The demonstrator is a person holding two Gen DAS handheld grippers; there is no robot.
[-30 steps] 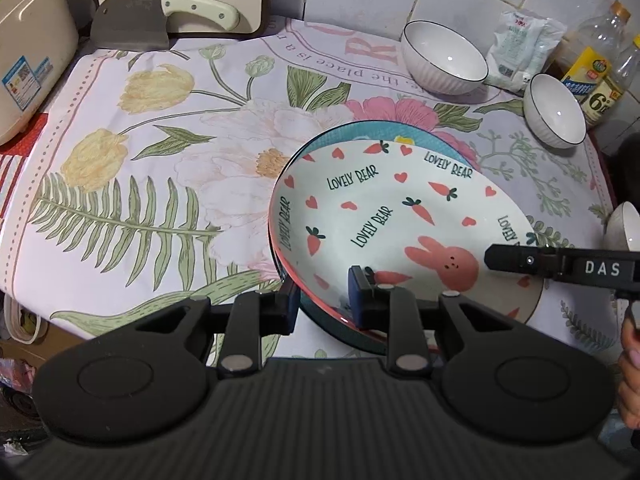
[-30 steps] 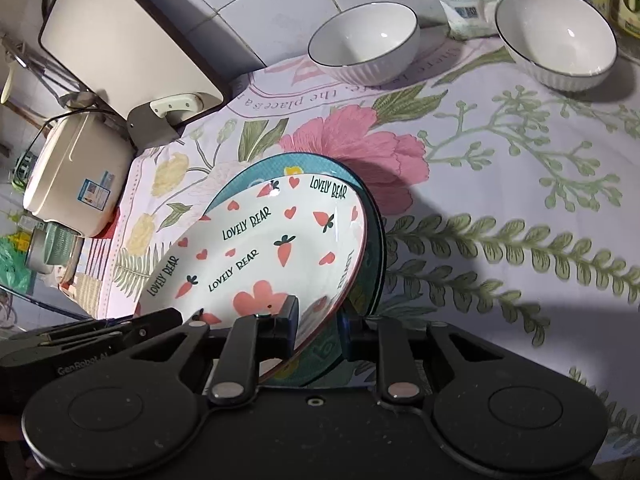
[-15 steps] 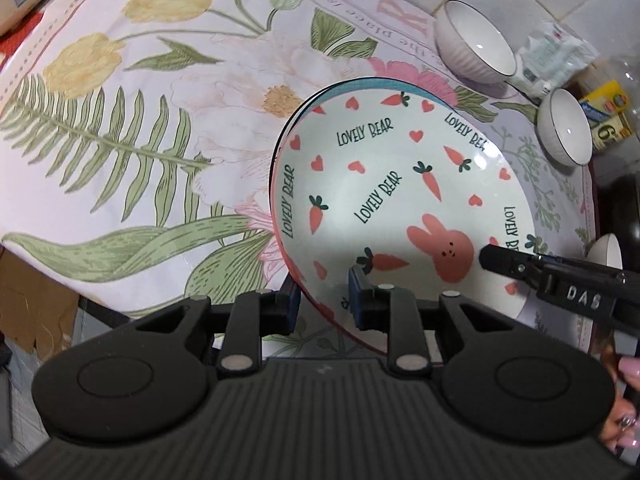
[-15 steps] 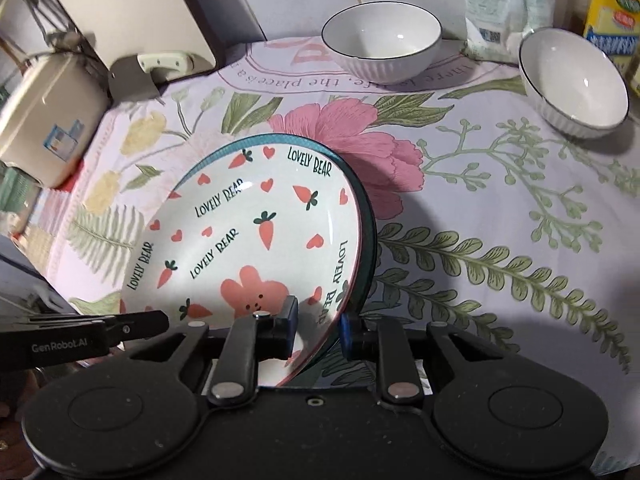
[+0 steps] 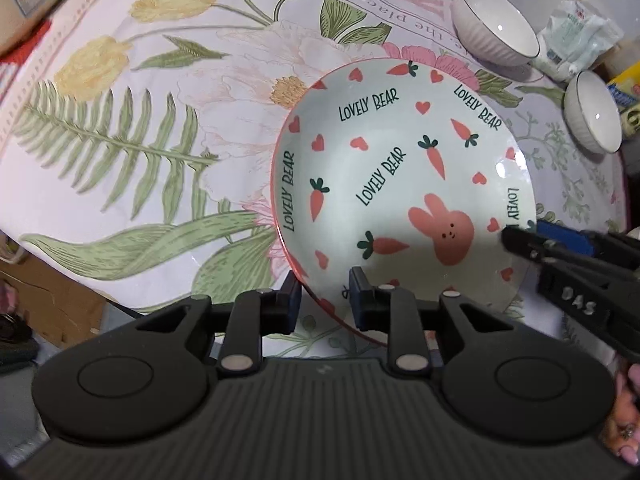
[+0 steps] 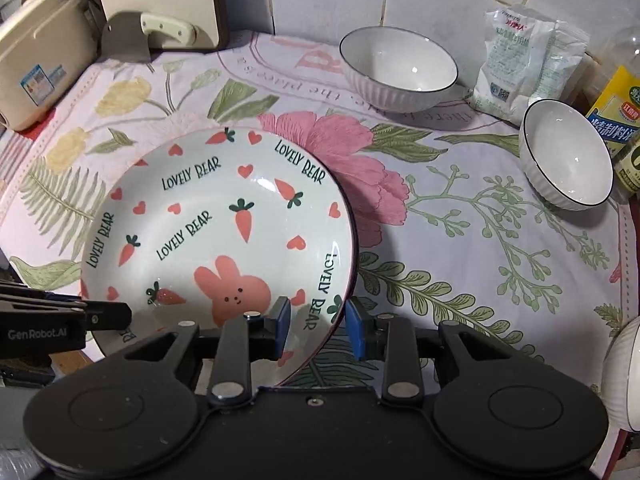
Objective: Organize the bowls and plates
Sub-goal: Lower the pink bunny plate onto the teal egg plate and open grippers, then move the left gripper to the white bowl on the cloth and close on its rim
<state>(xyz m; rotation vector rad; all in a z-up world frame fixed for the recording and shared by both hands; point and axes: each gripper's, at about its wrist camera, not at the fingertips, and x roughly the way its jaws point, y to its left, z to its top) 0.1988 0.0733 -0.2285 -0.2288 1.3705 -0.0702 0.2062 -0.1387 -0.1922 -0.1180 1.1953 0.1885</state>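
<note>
Between the left tongs [image 5: 323,299] the near rim of the rabbit plate [image 5: 400,184] is pinched and held. At its opposite edge the right tongs [image 6: 316,326] straddle the rim, their jaws having just been opening, so the pads stand clear and the rim is released. Beyond the tongs, two white bowls [image 6: 400,68] [image 6: 566,156] are seen on the flowered tabletop [image 6: 460,240]. The plate appears seated flat. The left grip should be eased off only once the plate is settled, then lifted straight away so nothing is dragged.
</note>
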